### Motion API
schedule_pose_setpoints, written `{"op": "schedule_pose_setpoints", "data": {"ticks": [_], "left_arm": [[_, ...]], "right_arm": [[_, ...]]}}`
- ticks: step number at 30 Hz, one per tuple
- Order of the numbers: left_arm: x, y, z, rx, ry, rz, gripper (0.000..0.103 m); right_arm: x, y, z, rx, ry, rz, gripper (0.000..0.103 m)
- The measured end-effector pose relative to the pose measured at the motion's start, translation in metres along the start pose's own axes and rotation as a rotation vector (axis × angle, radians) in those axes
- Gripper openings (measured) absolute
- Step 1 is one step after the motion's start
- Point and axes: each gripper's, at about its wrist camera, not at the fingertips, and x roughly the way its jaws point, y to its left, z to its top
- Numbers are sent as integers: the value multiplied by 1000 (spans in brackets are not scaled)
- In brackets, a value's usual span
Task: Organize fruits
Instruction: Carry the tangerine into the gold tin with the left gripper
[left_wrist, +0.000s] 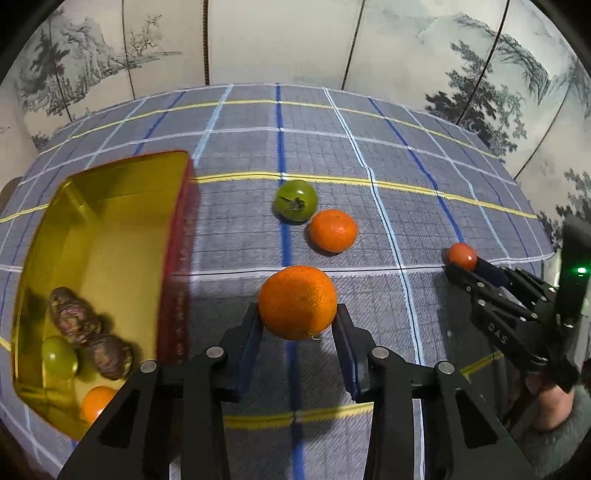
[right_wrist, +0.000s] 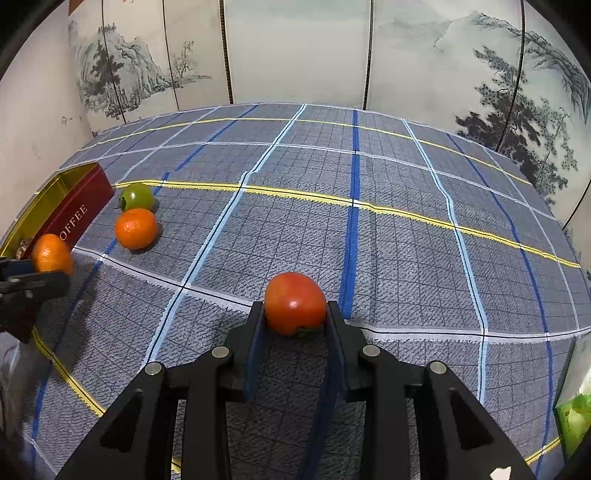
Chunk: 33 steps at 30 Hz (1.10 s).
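My left gripper (left_wrist: 297, 314) is shut on a large orange (left_wrist: 297, 302), held above the plaid cloth; it also shows in the right wrist view (right_wrist: 51, 254) beside the tin. My right gripper (right_wrist: 295, 314) is shut on a red tomato (right_wrist: 295, 302), also seen in the left wrist view (left_wrist: 460, 255). A green tomato (left_wrist: 295, 200) and a second orange (left_wrist: 333, 230) lie touching on the cloth. The red tin with a gold inside (left_wrist: 110, 236) lies at the left and holds two brown fruits (left_wrist: 74, 316), a green fruit (left_wrist: 59, 357) and an orange one (left_wrist: 96, 400).
The table carries a blue-grey plaid cloth (right_wrist: 369, 229). A painted folding screen (right_wrist: 295, 48) stands close behind it. A green packet (right_wrist: 576, 413) sits at the right edge. The tin's red side reads "OFFEE" (right_wrist: 74, 221).
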Motion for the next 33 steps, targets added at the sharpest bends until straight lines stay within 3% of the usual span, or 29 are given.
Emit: {"op": "schedule_pose_setpoints", "data": {"ticks": [11,20,33], "left_arm": [[-58,69,-1,-79,-98,71,39],[-63,123,-26,-154,-60,149,39],[-46,132,-45,-143,-5,160,39]], "right_arm": [[0,0,0,-3,0,-3,30],[0,0,0,-4,0,-4,30],[0,0,0,-5,0,-4,30]]}}
